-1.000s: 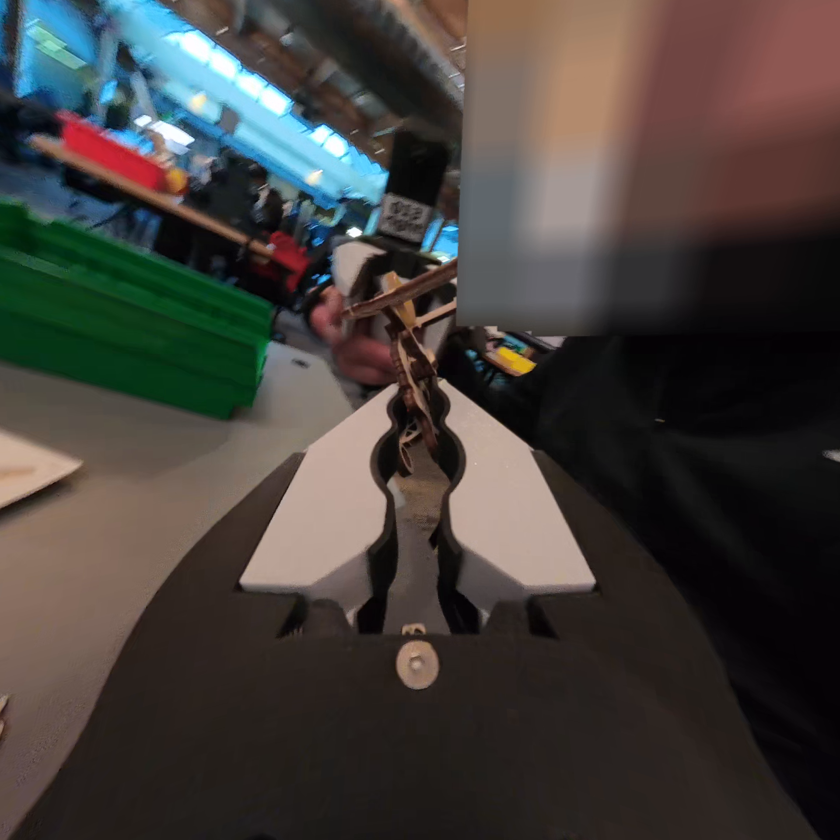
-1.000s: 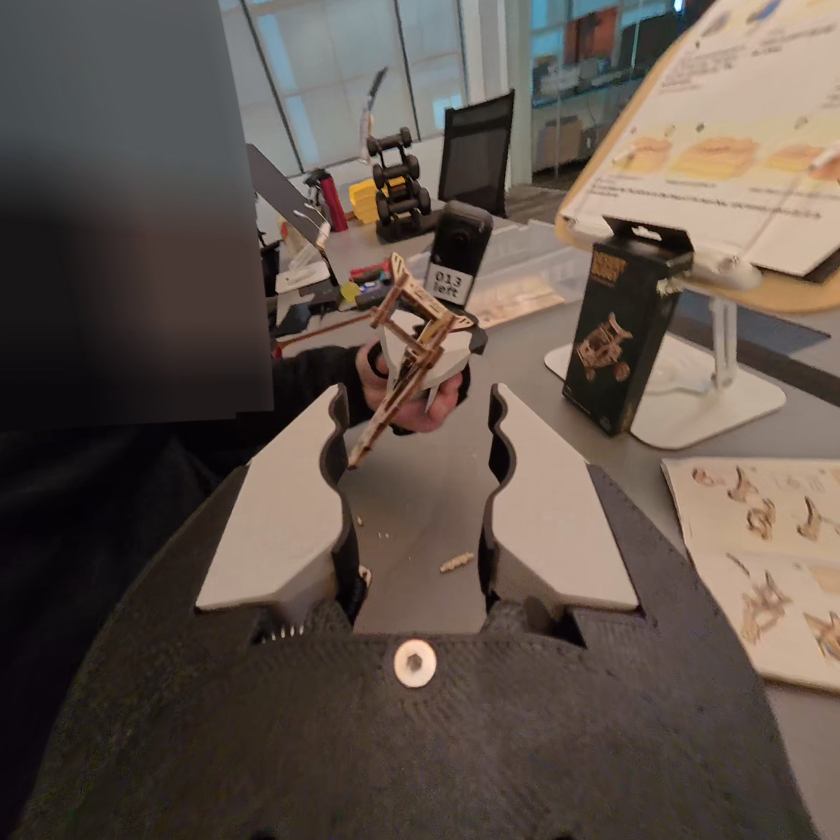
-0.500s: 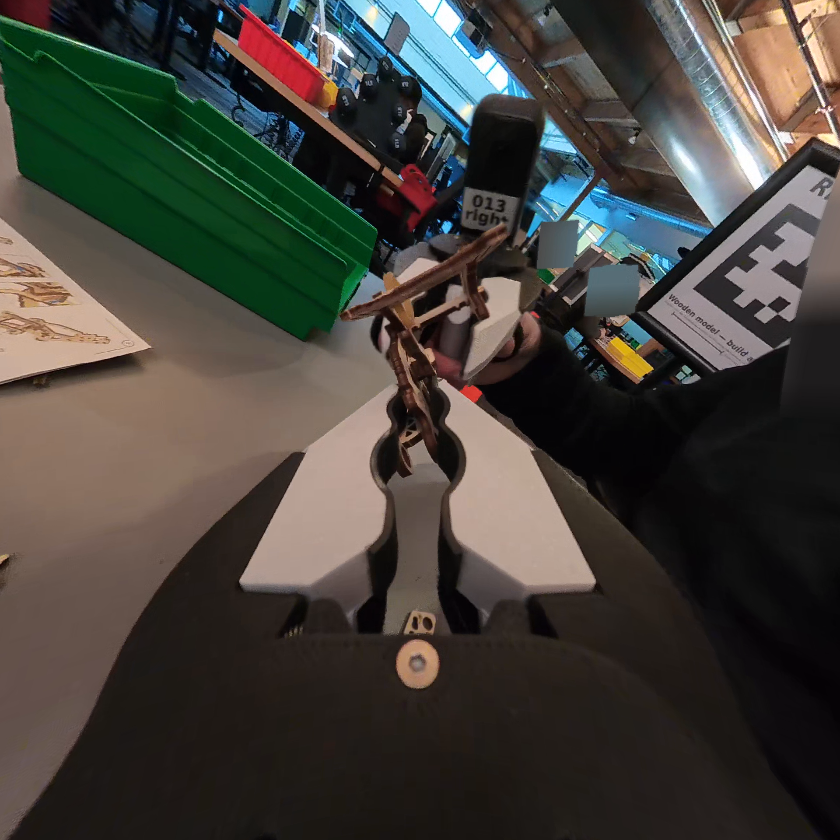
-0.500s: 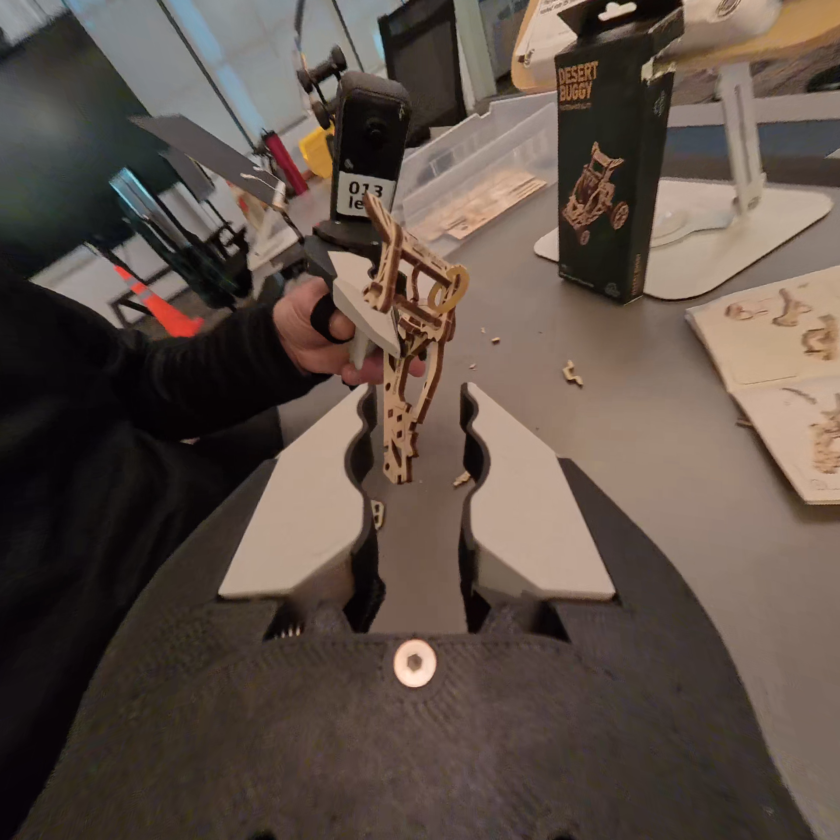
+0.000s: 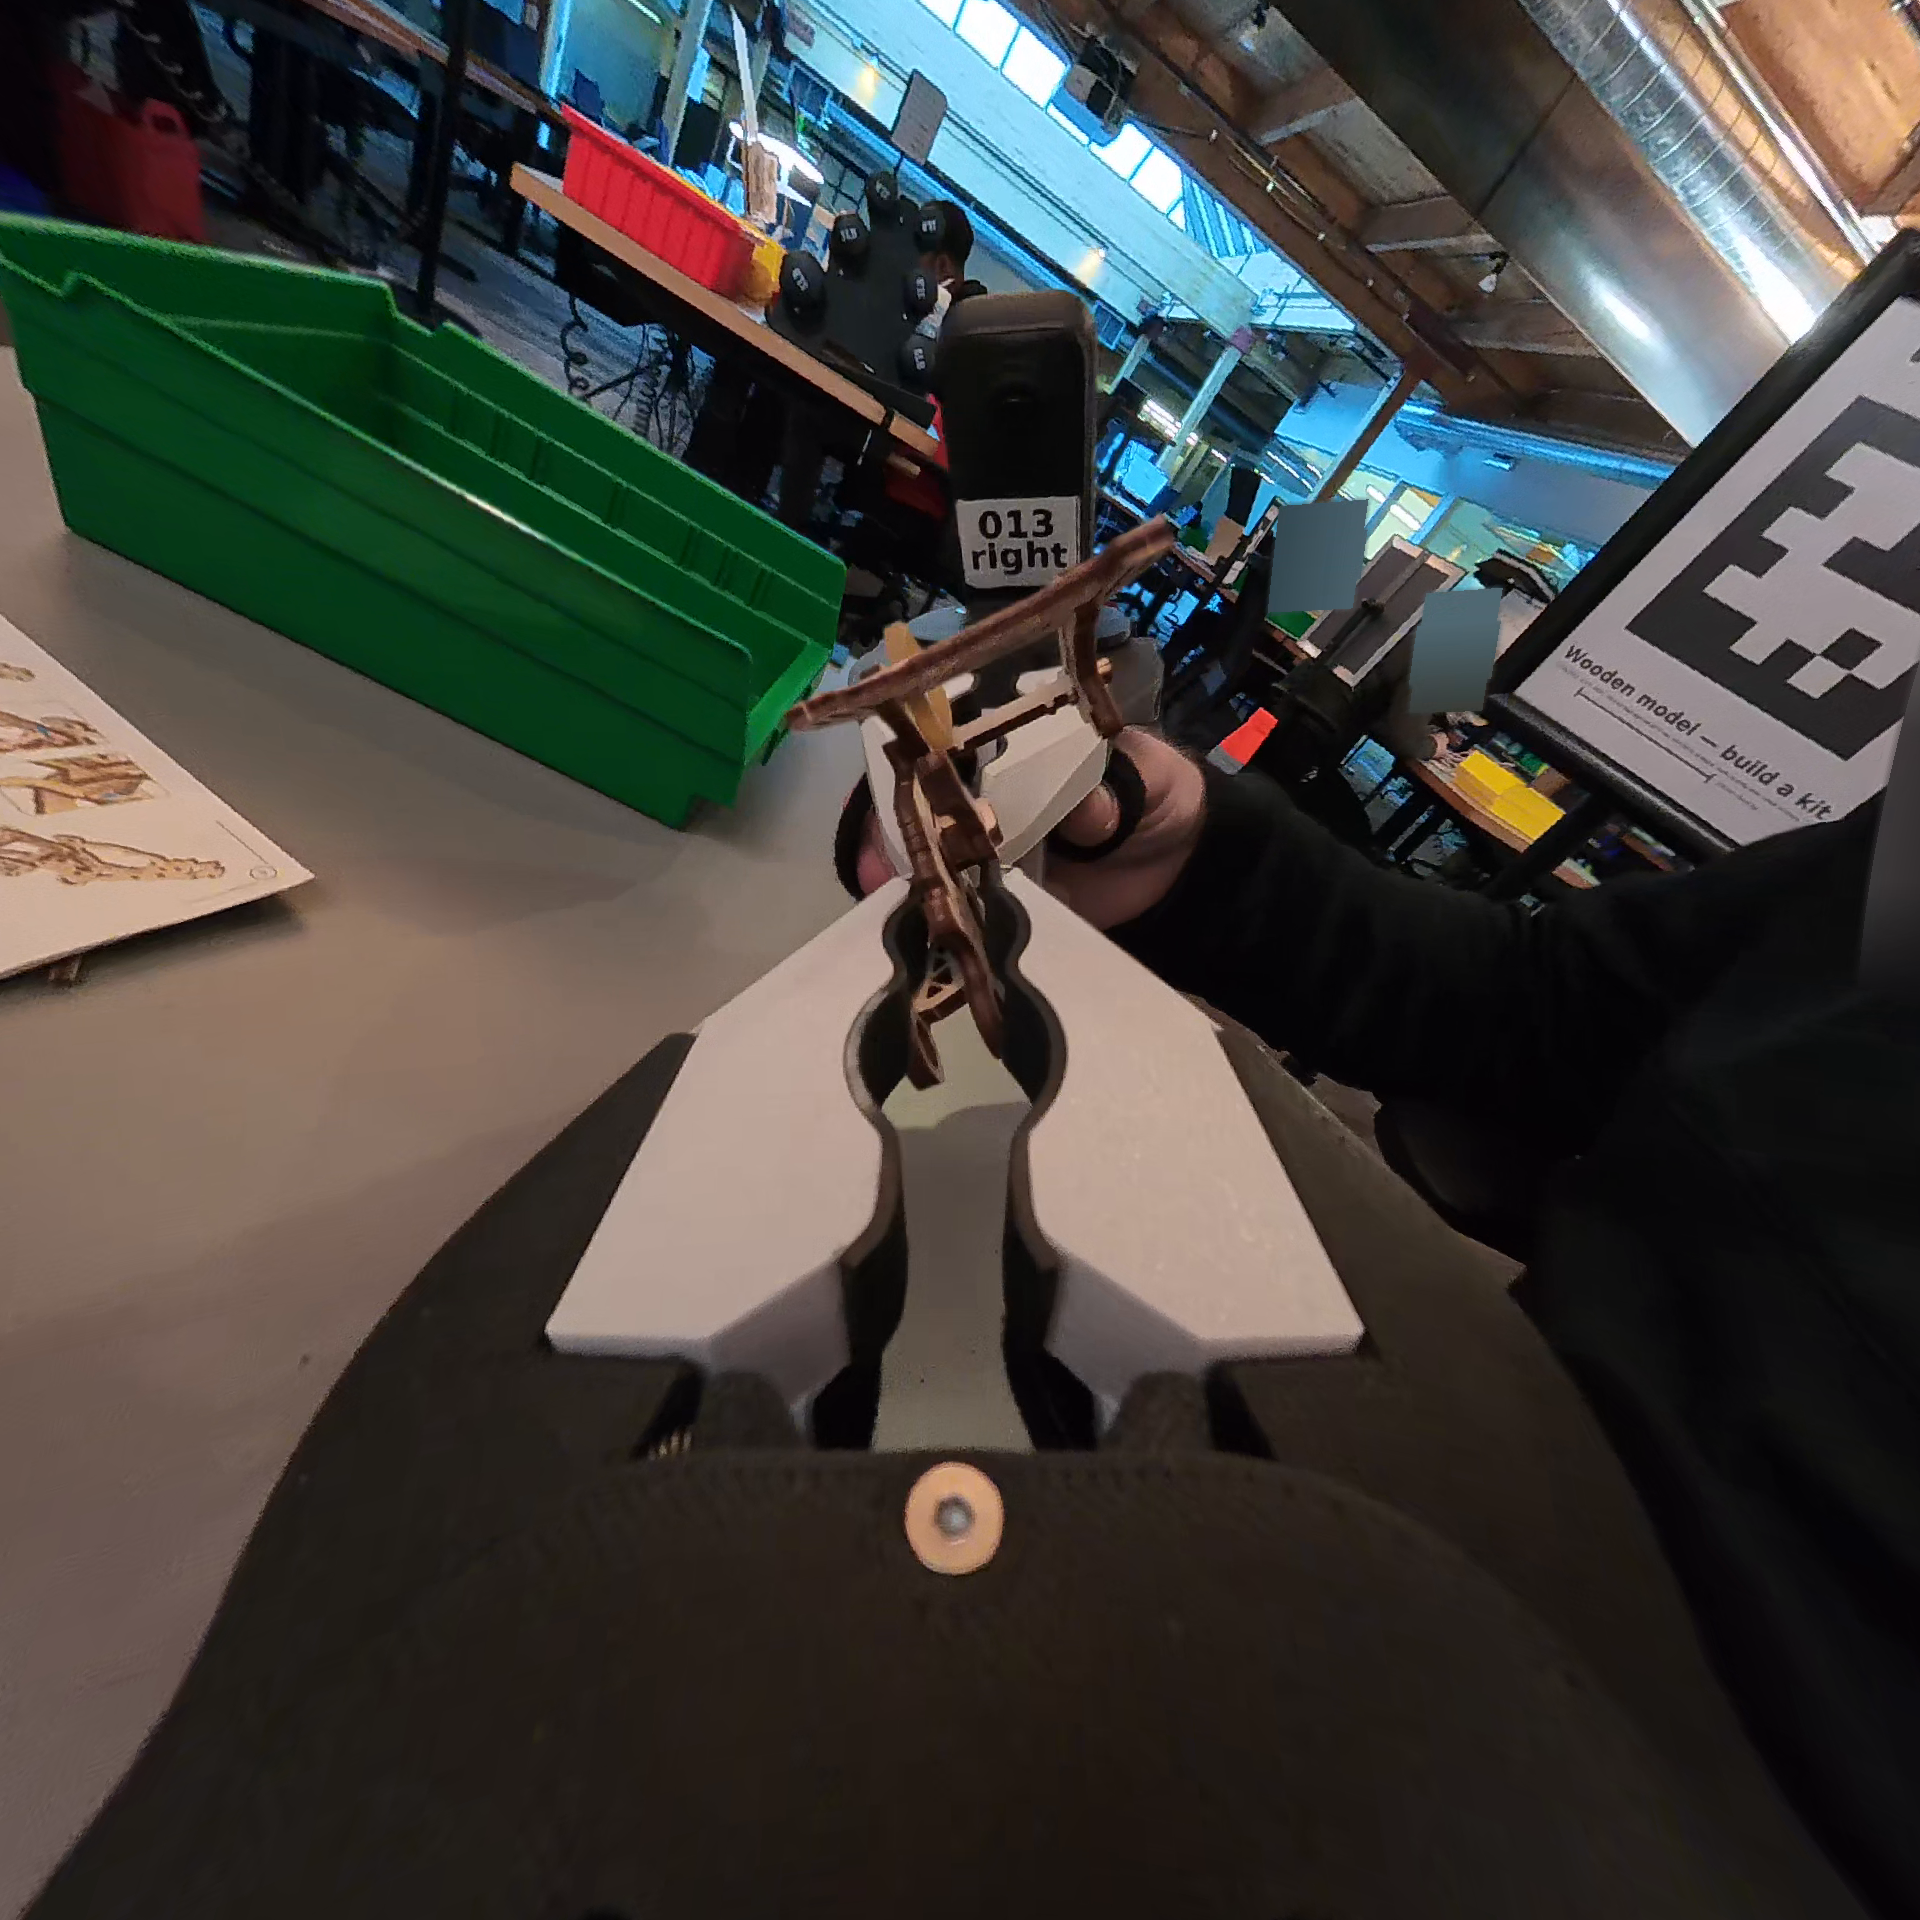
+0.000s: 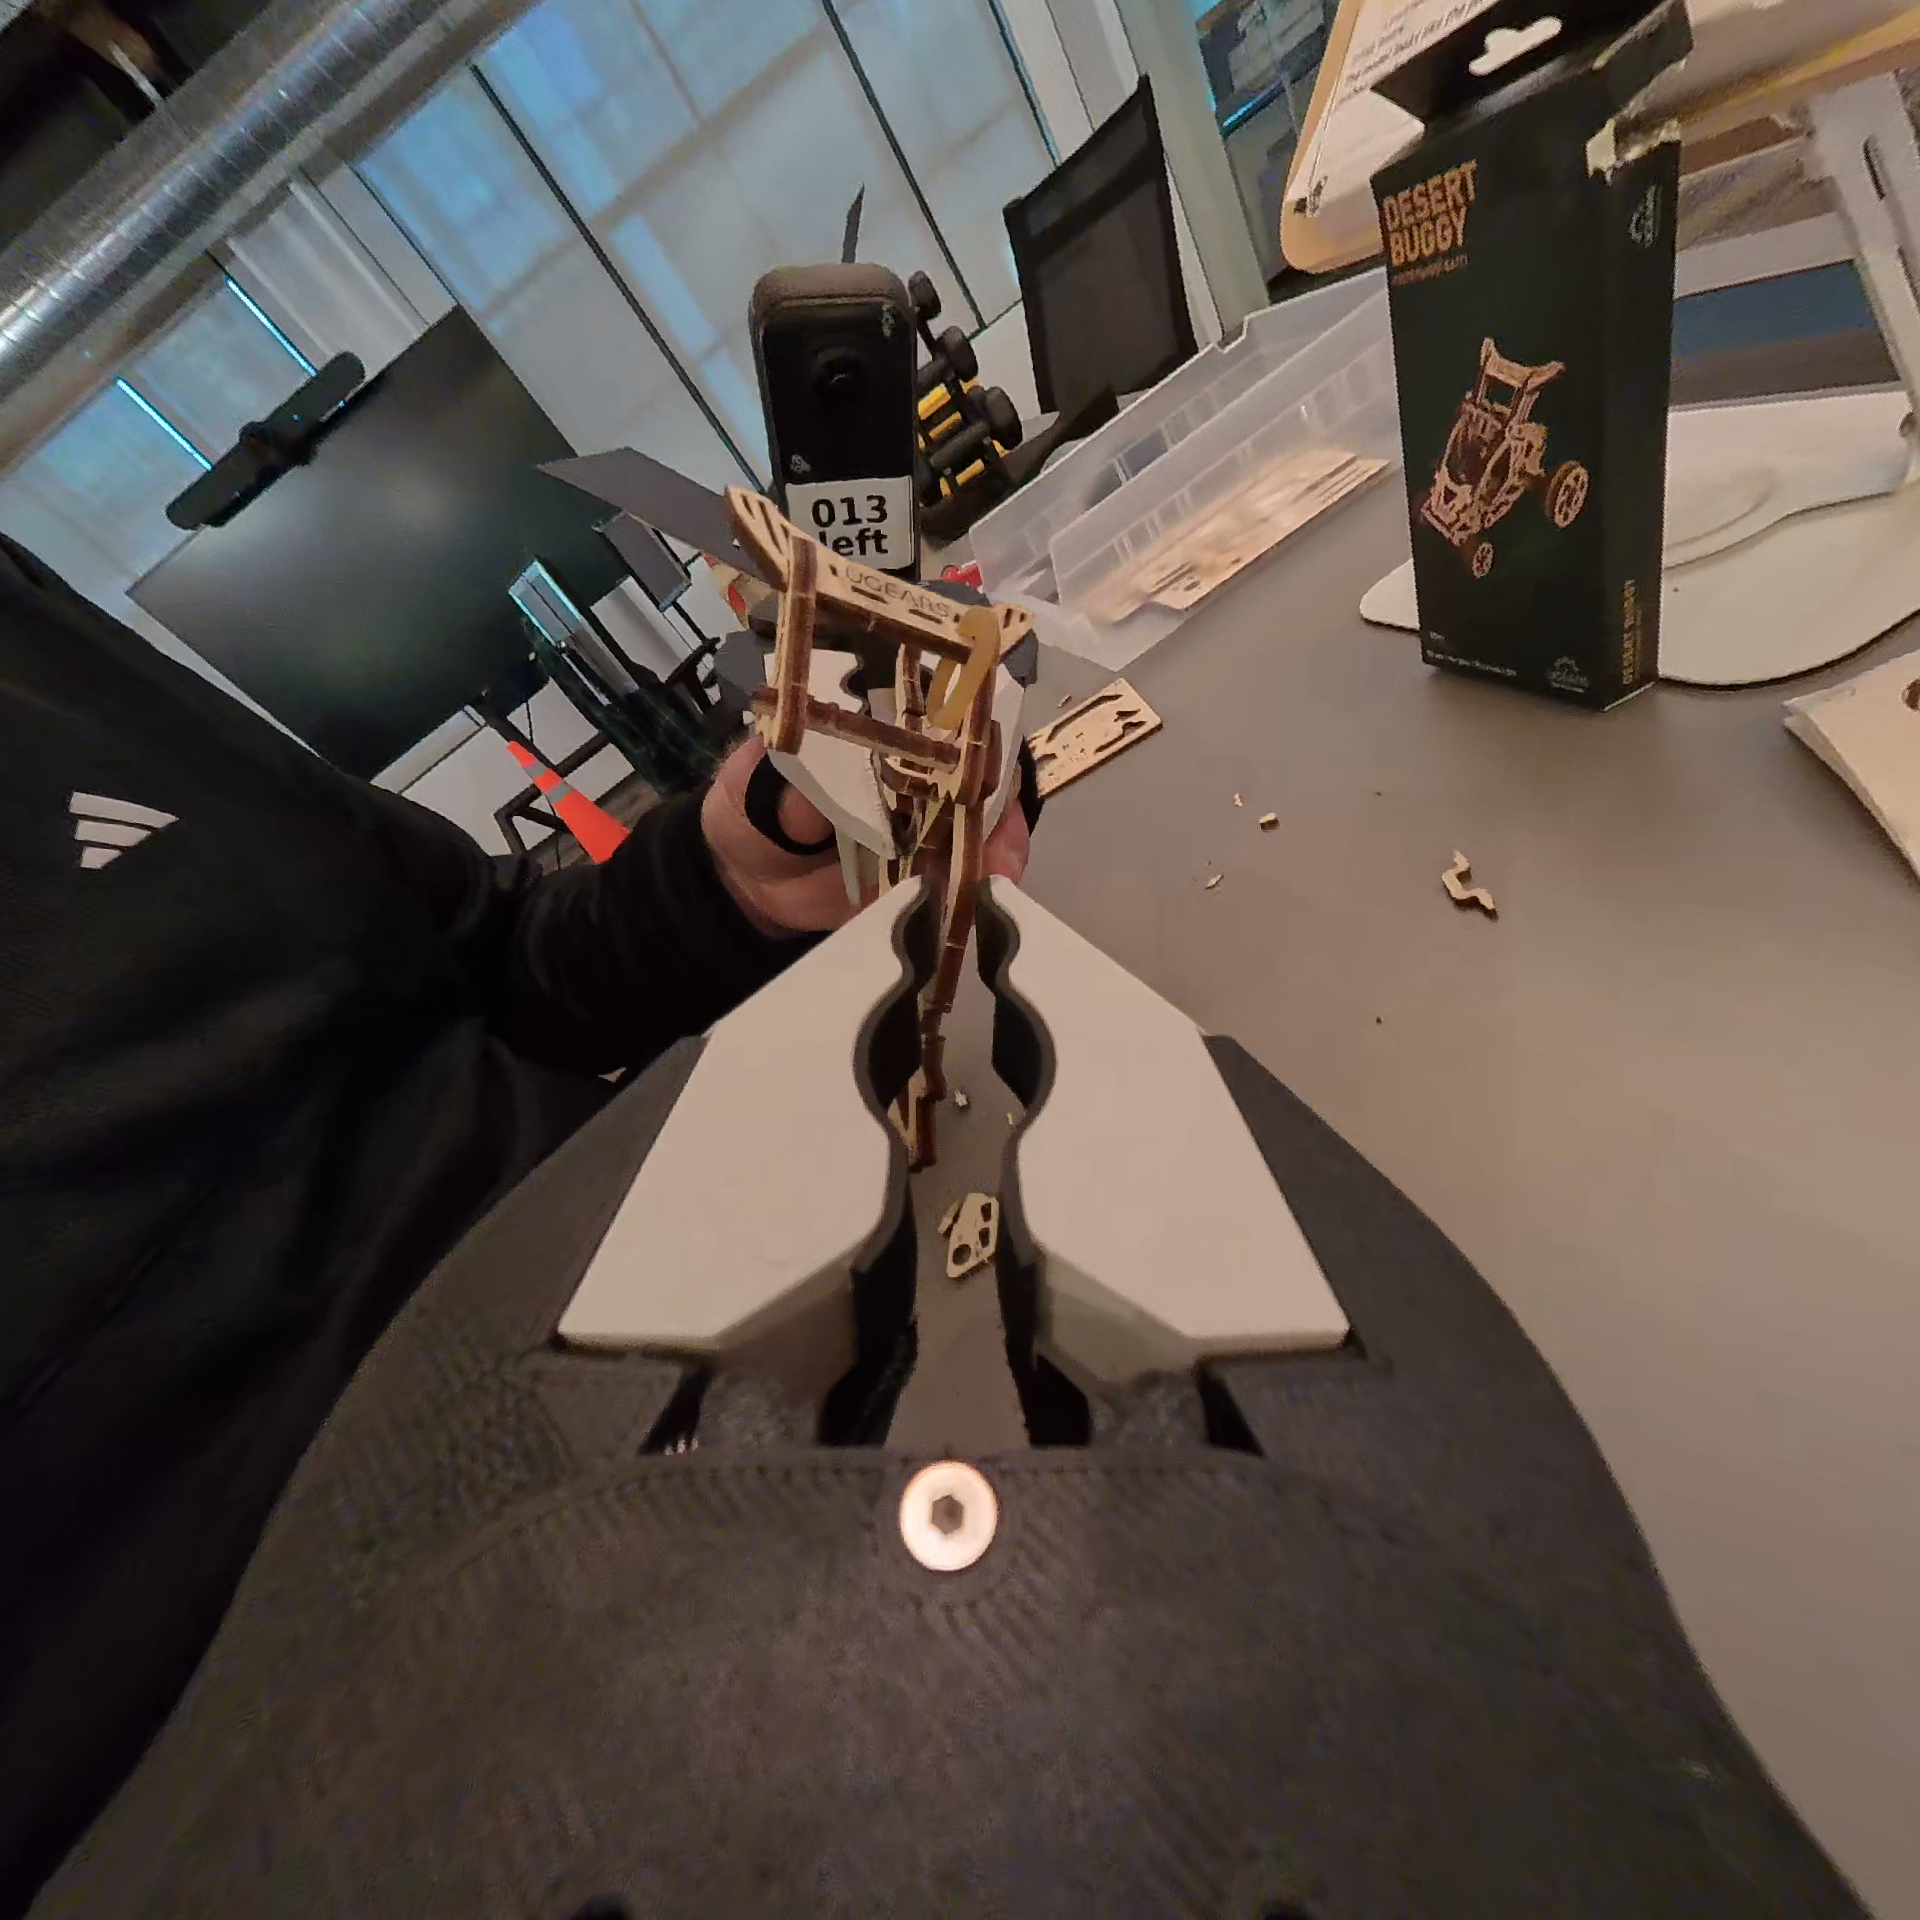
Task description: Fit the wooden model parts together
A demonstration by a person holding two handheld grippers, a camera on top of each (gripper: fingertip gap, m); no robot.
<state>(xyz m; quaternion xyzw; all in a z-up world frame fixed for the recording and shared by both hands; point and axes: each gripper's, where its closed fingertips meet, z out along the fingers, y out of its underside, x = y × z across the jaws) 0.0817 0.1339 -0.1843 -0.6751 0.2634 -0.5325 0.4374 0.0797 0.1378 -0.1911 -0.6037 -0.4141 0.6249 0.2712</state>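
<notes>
Wooden and pale brown, the model frame (image 5: 951,831) sits squeezed between the white fingertips of the left hand-held gripper (image 5: 954,914). Its jaws are pulled in tight on the lower end of the frame. The frame sticks up and spreads out into a wider top part.

The right hand-held gripper (image 6: 951,920) has its jaws narrow too, closed around the long thin bar of the same model frame (image 6: 883,675). So both grippers grip the frame, one from each side, up in the air above the grey worktop (image 6: 1558,1039).

A small loose wooden piece (image 6: 971,1234) lies on the worktop under the right hand-held gripper. Another little wooden piece (image 6: 1468,885) and some crumbs lie farther off. A flat wooden sheet (image 6: 1091,732) lies behind the frame.

A tall black box (image 6: 1527,416) stands upright on the worktop, far to the right. A clear tray (image 6: 1195,488) sits beside it.

In the left wrist view, a green bin (image 5: 416,540) rests on the worktop, and a paper sheet with drawings (image 5: 94,810) lies near it.
</notes>
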